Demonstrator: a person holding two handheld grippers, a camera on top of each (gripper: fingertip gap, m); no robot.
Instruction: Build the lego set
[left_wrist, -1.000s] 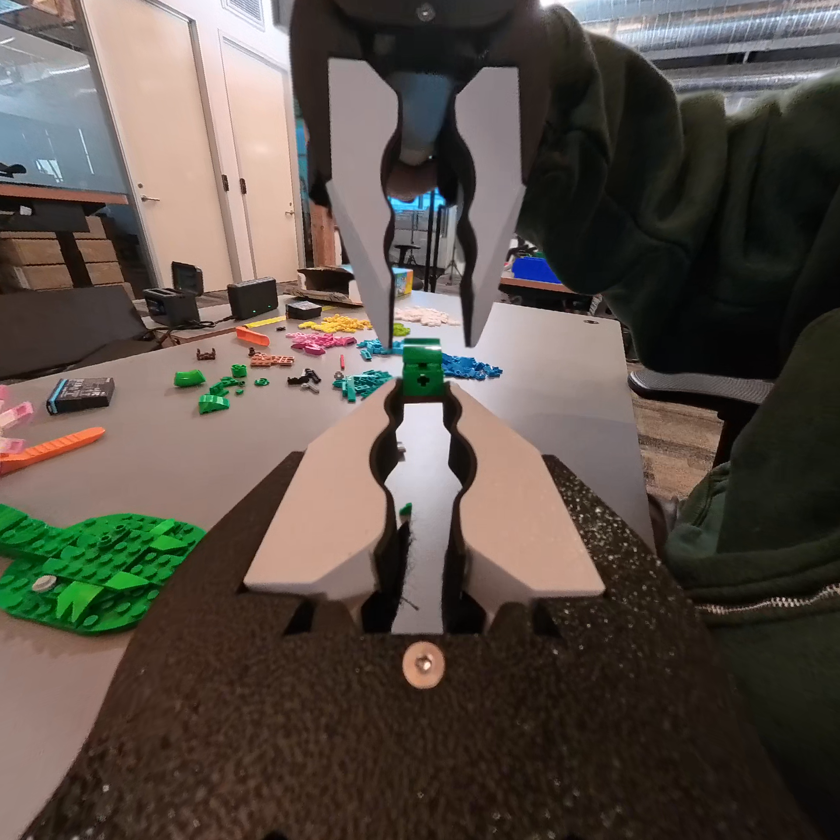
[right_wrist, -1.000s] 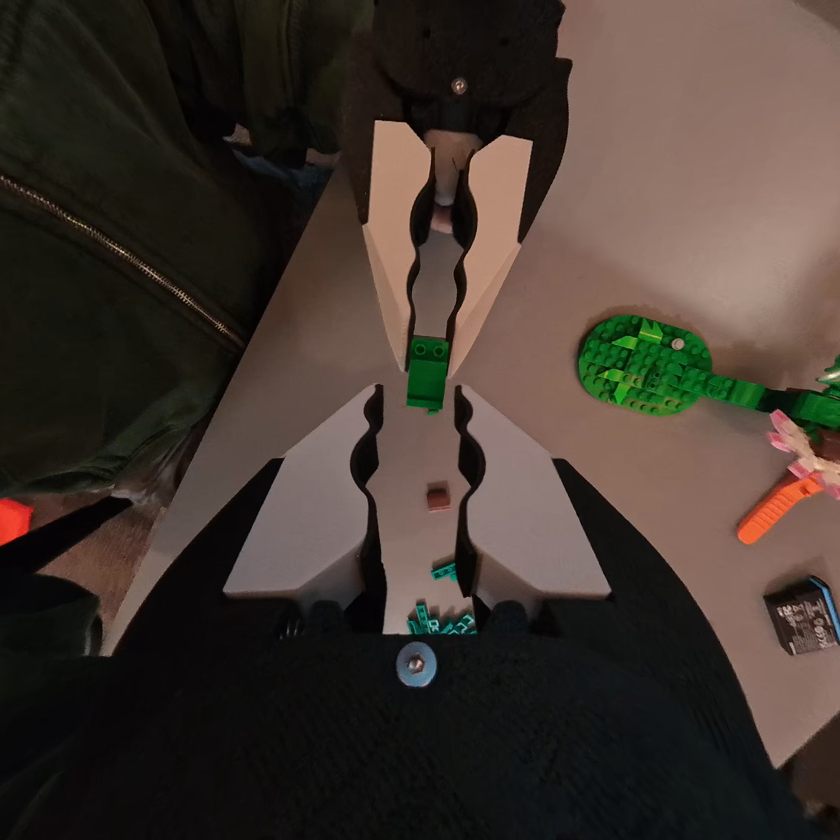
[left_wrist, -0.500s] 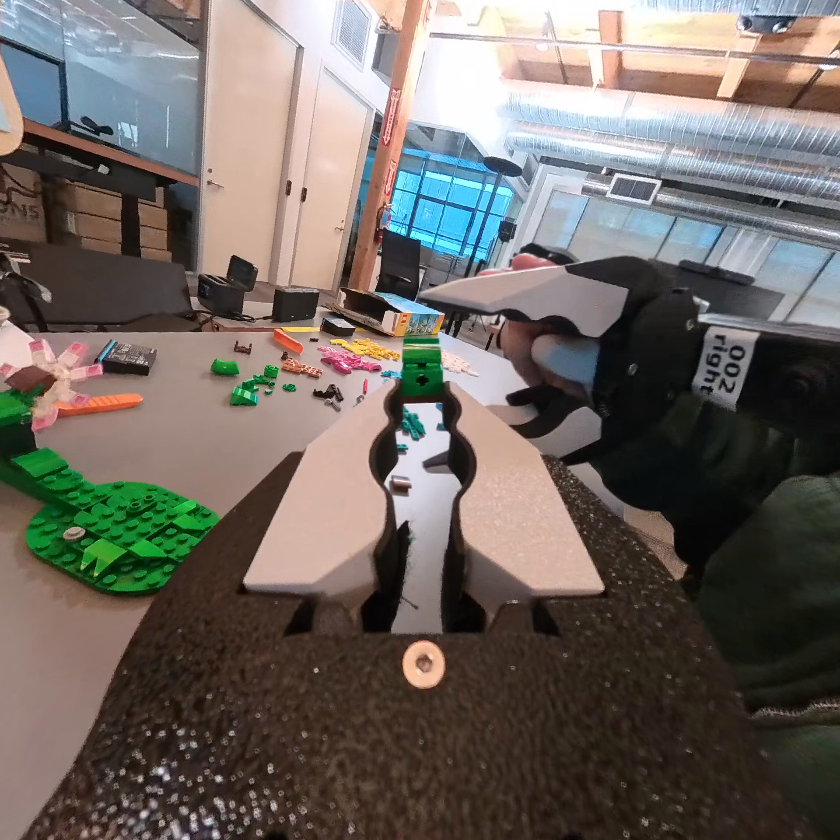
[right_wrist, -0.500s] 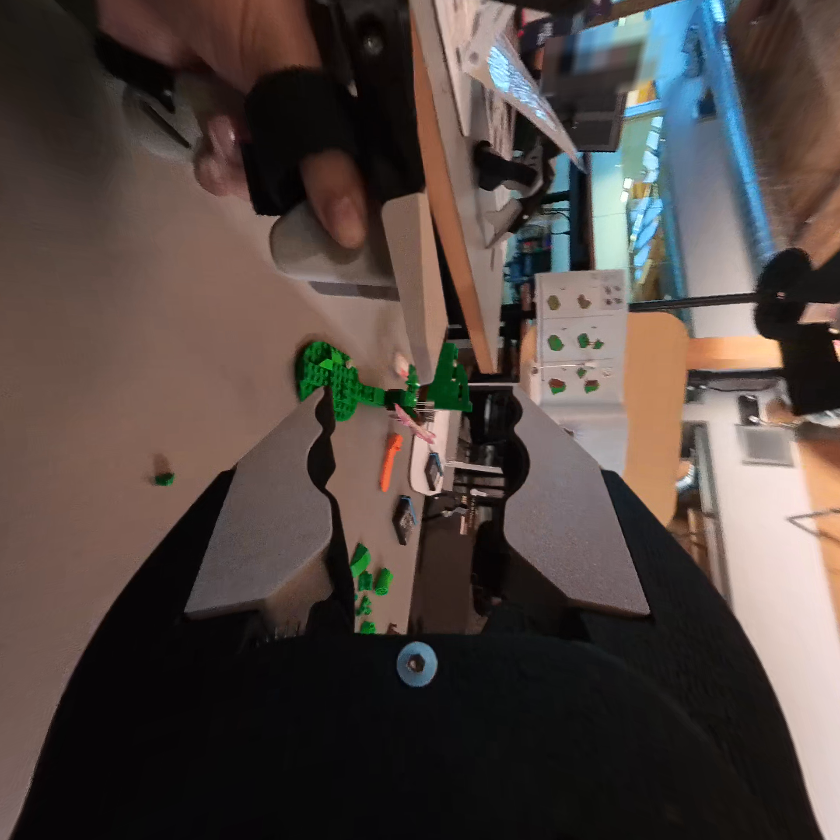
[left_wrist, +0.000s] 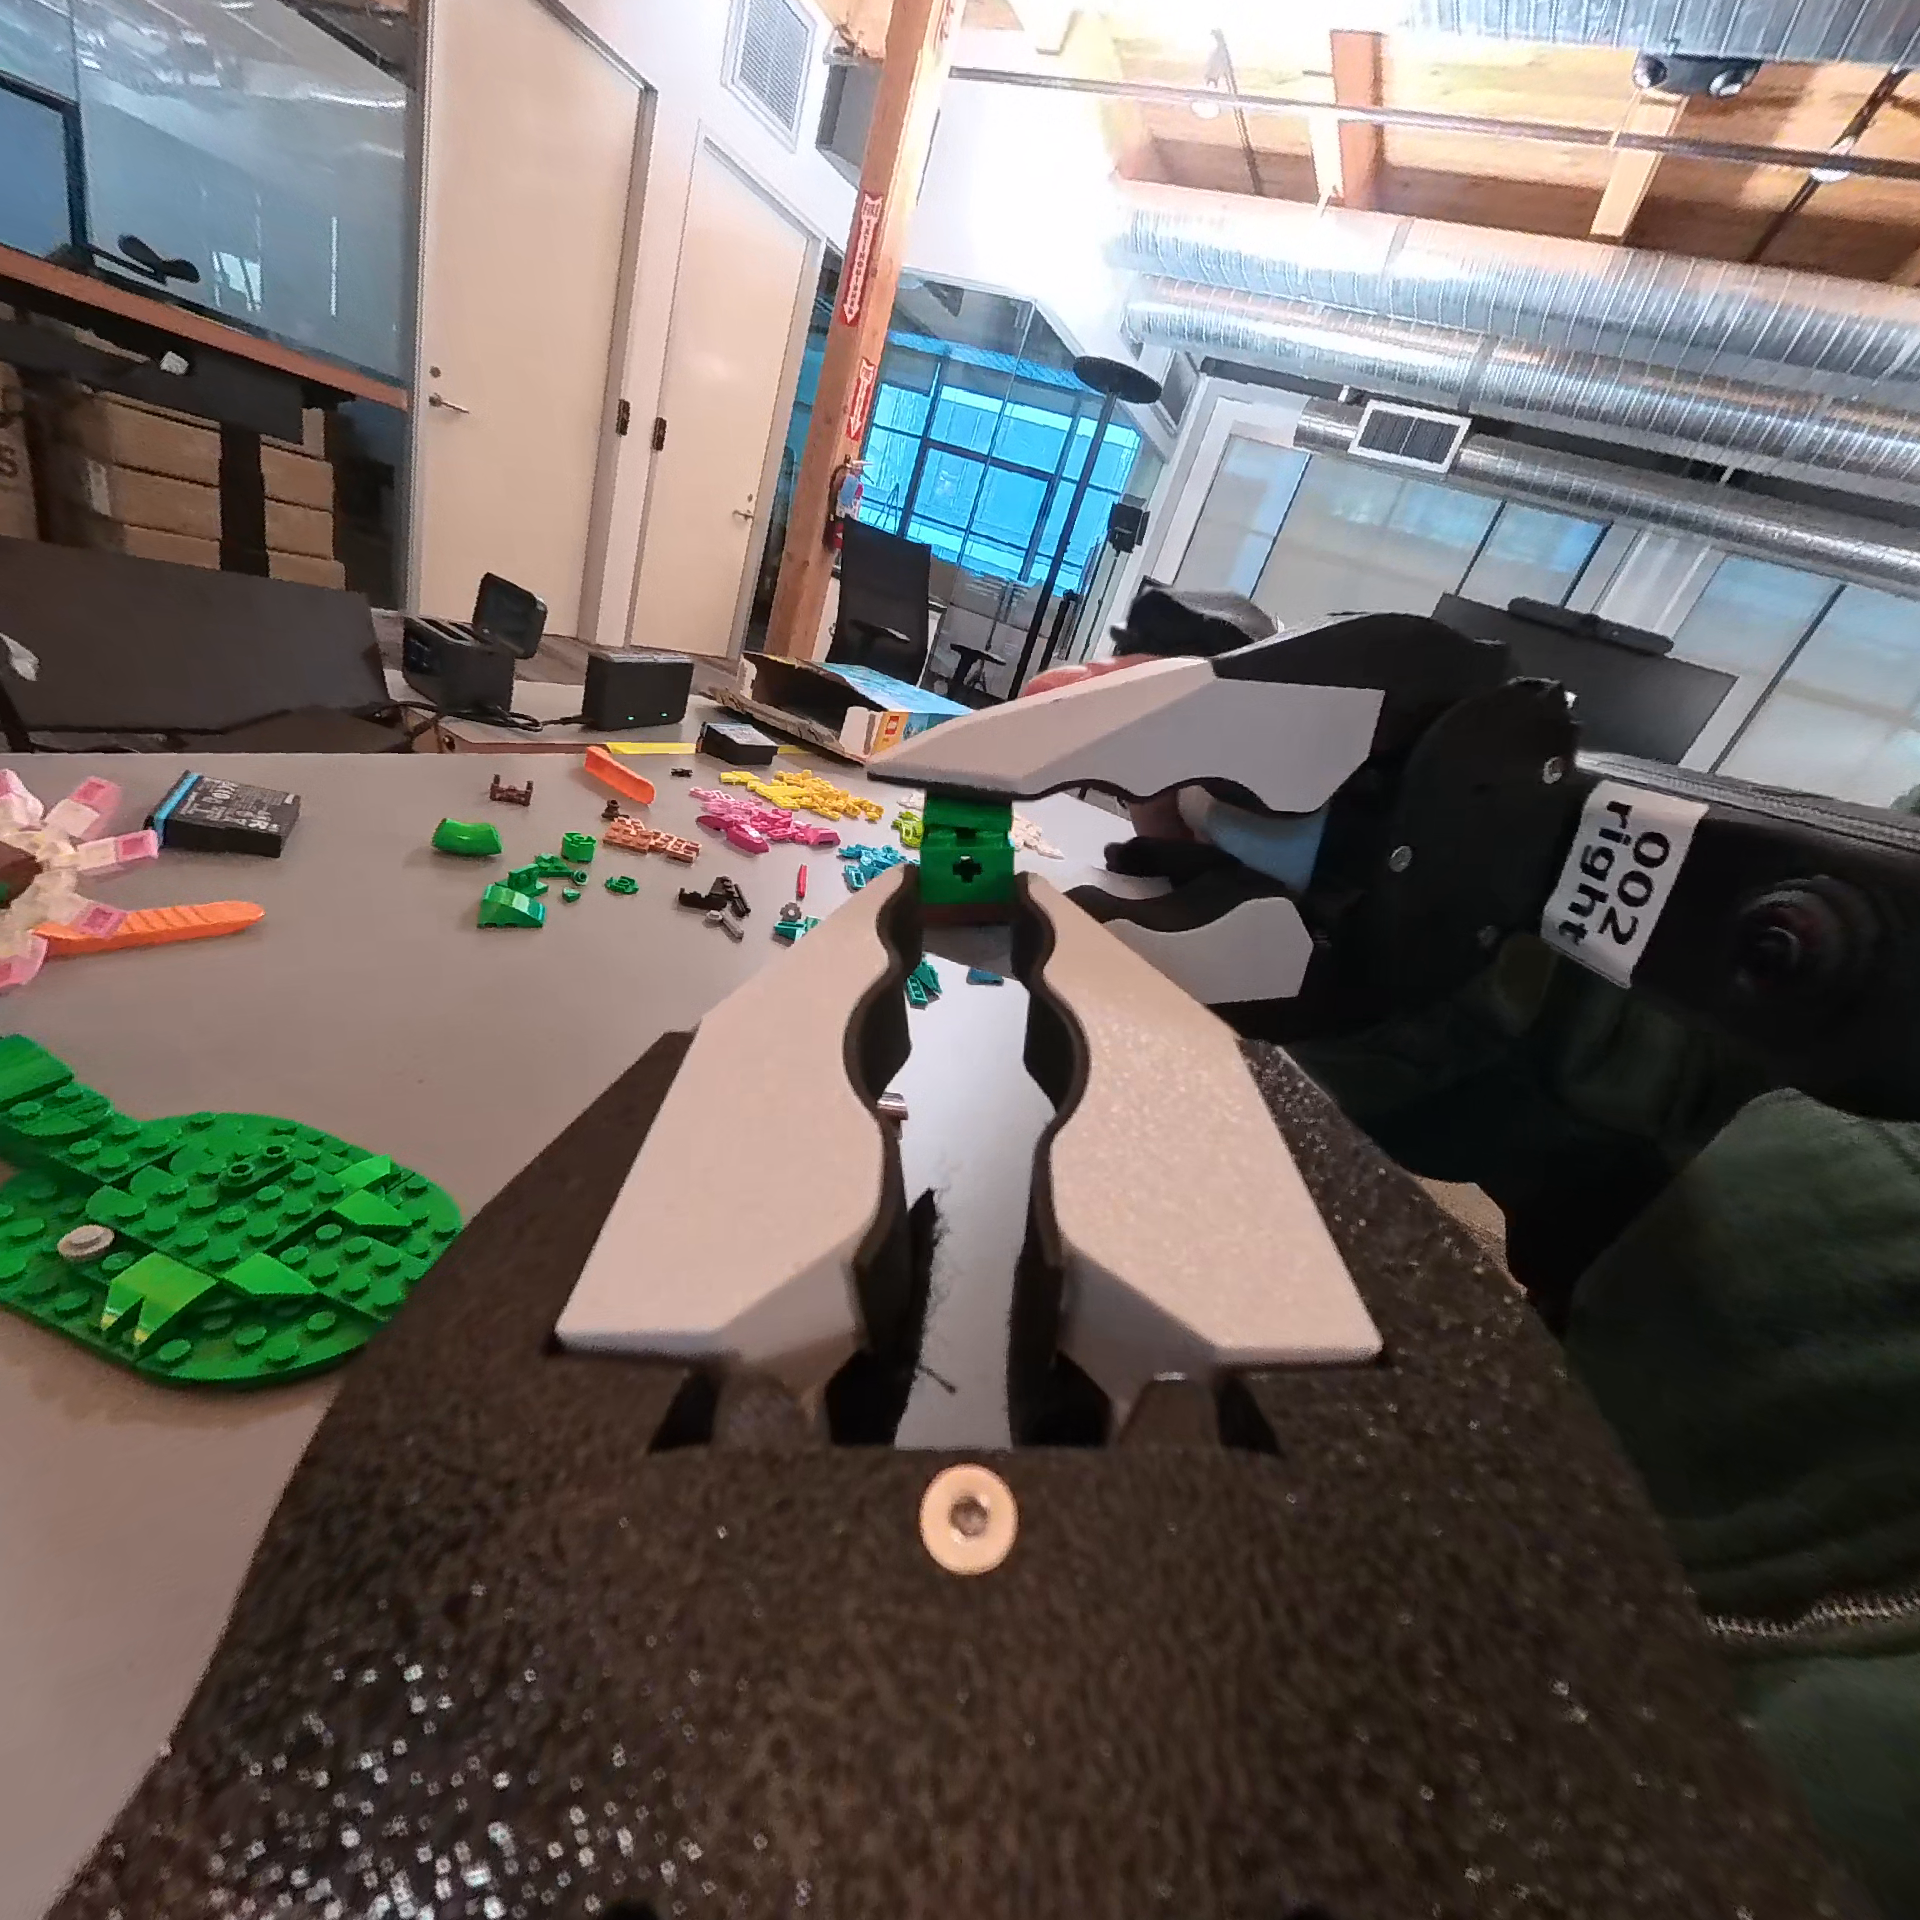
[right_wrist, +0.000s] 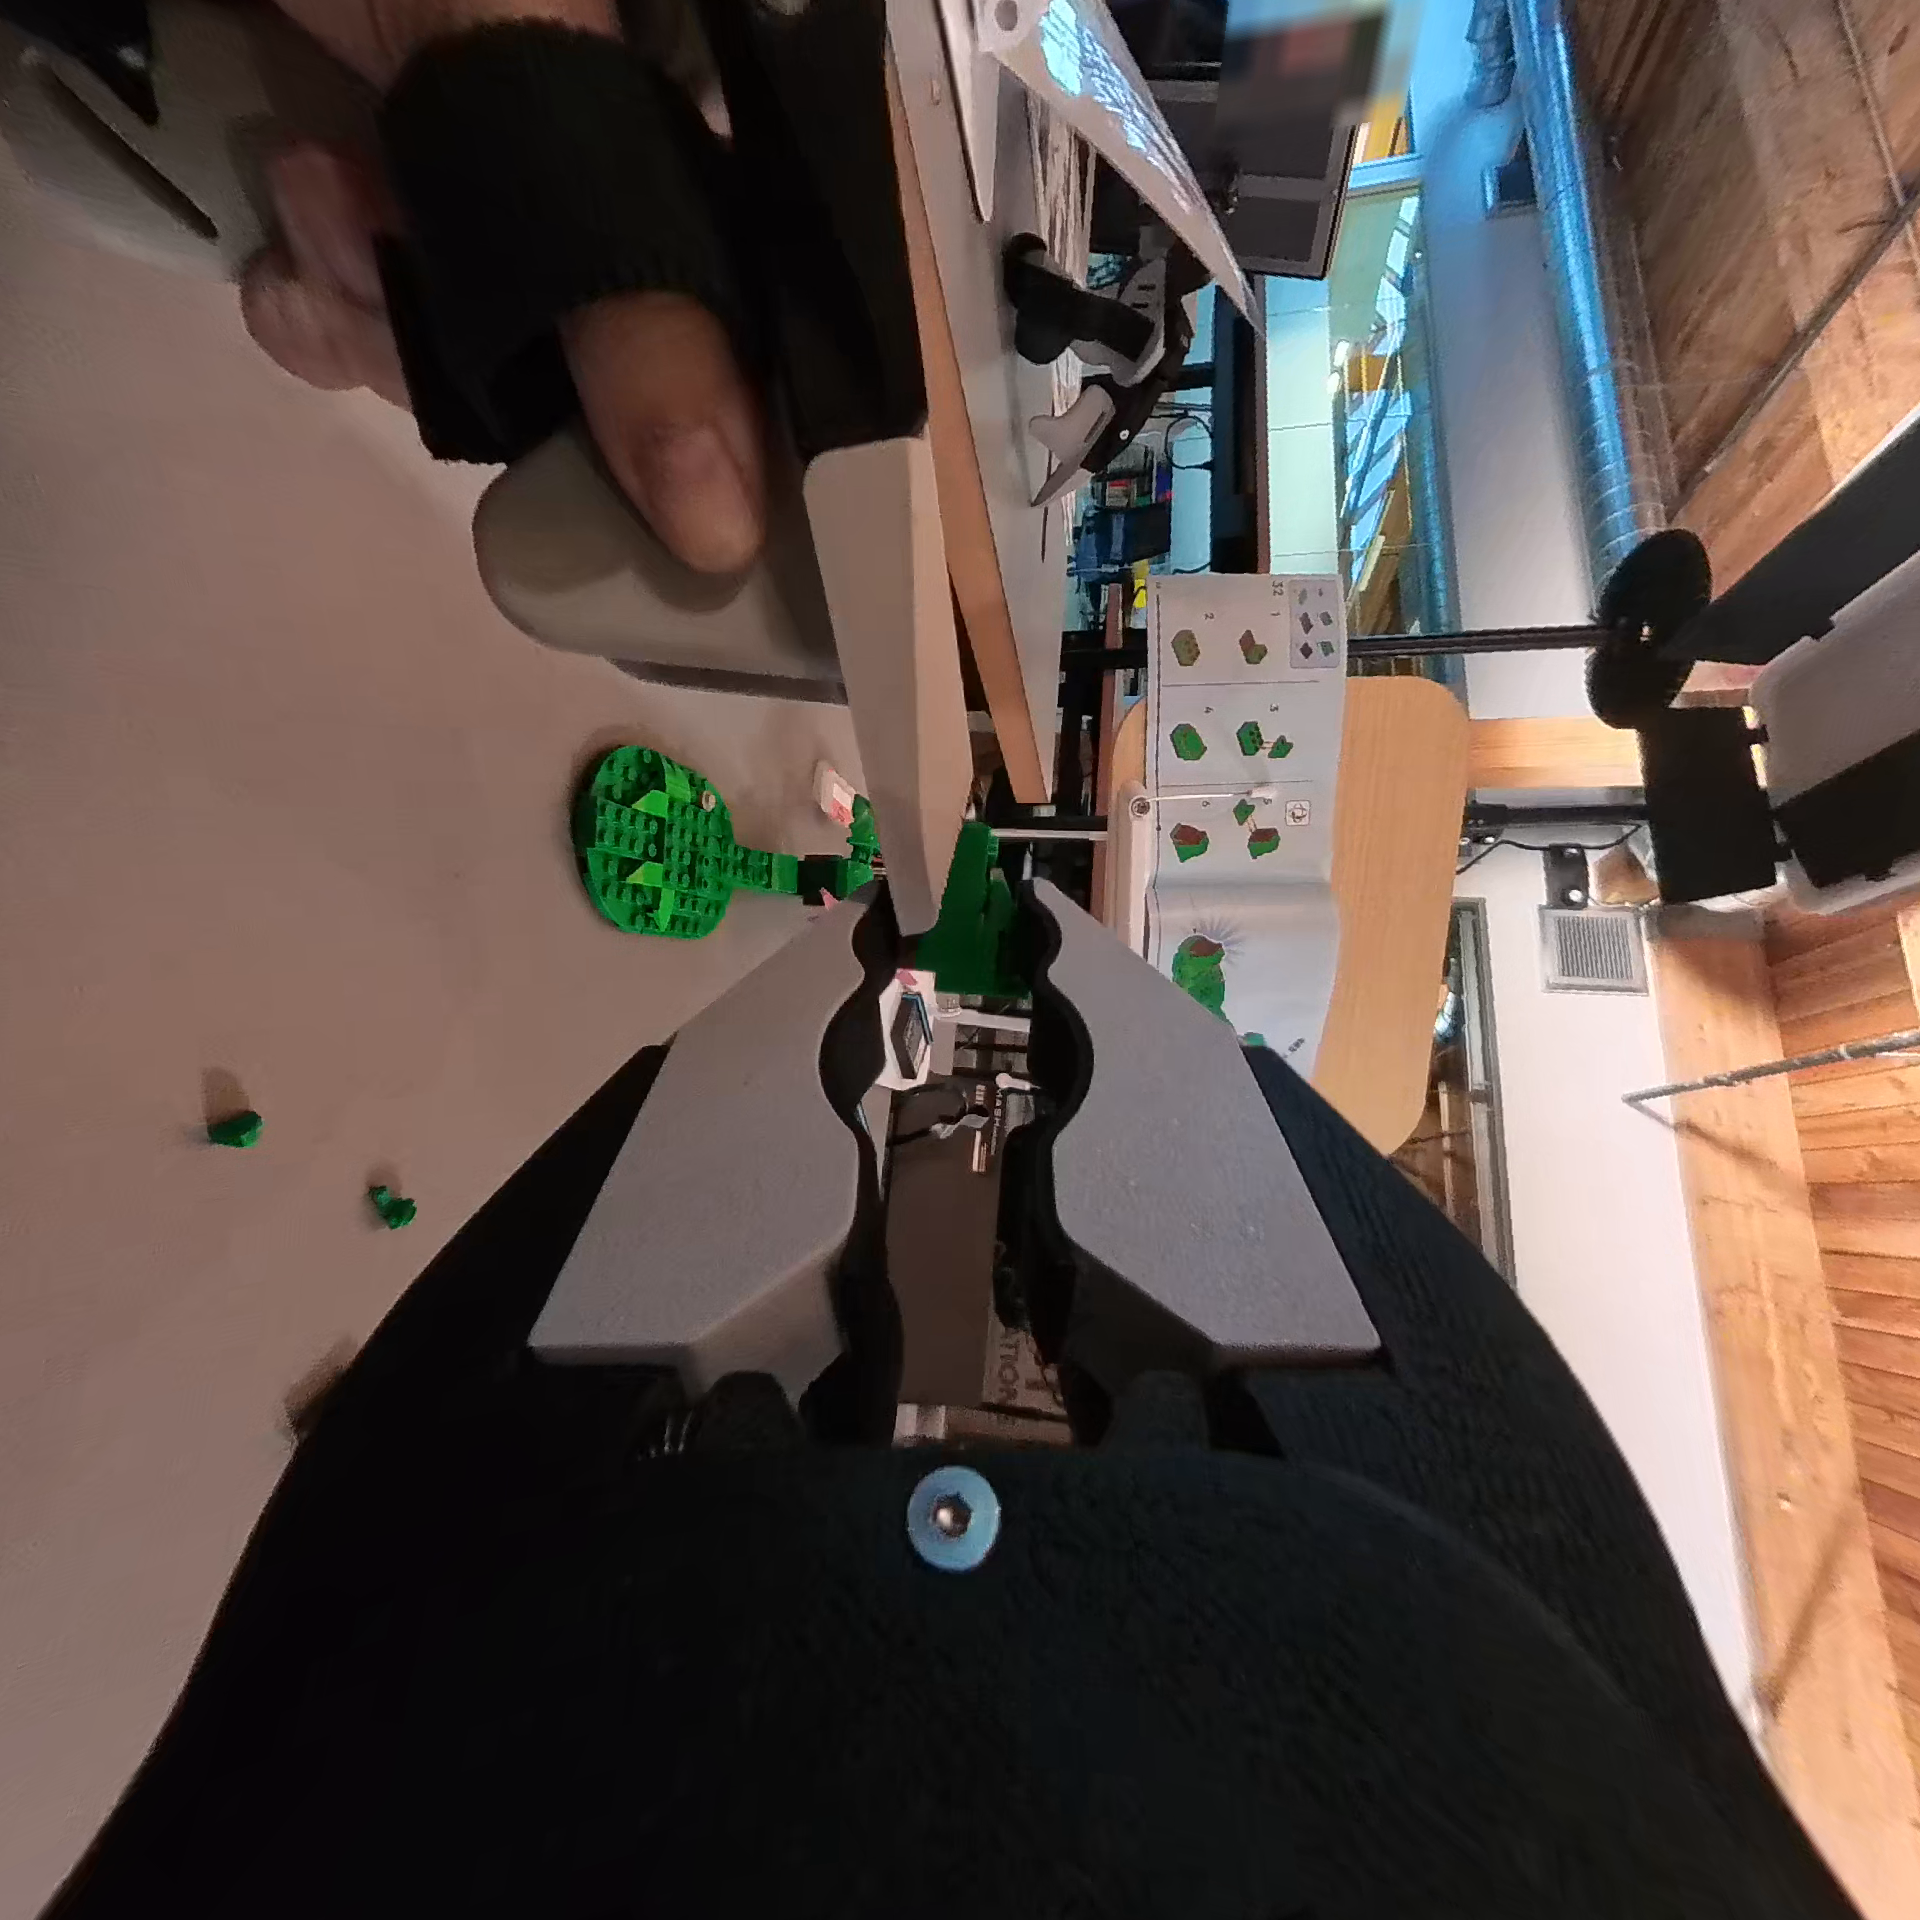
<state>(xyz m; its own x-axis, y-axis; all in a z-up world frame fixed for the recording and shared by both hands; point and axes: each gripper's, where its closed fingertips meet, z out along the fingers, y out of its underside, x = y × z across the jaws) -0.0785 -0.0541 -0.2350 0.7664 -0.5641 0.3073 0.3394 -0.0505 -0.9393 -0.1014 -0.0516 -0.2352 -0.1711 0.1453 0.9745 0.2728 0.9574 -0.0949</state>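
Note:
A green brick (left_wrist: 966, 857) is pinched sideways between the fingertips of my left gripper (left_wrist: 966, 883), held above the grey table. My right gripper (left_wrist: 977, 831) comes in from the right, rolled on its side. Its upper finger lies on the brick's top and its lower finger sits at the brick's underside, where a dark brown edge shows. In the right wrist view the brick (right_wrist: 971, 894) sits between the narrowed fingertips of my right gripper (right_wrist: 956, 909). One finger (right_wrist: 894, 675) of the left gripper crosses in front. The green leaf-shaped build (left_wrist: 208, 1268) lies on the table at left.
Sorted piles of loose pieces (left_wrist: 769, 821) lie mid-table, with an orange separator tool (left_wrist: 156, 925), a black box (left_wrist: 234, 826) and a pink flower build (left_wrist: 62, 862) at left. Two small green pieces (right_wrist: 234, 1127) lie apart. An instruction booklet (right_wrist: 1236, 790) stands behind the table. Both grippers' tips are close together, under 4 cm apart. The green leaf-shaped build (left_wrist: 208, 1268) is about equally far from each gripper, around 15 cm. It turns up in the right wrist view (right_wrist: 678, 797) as well.
The right gripper swung from above the brick to the right side, rolled sideways, and closed from wide open onto the brick. The left gripper kept its hold.

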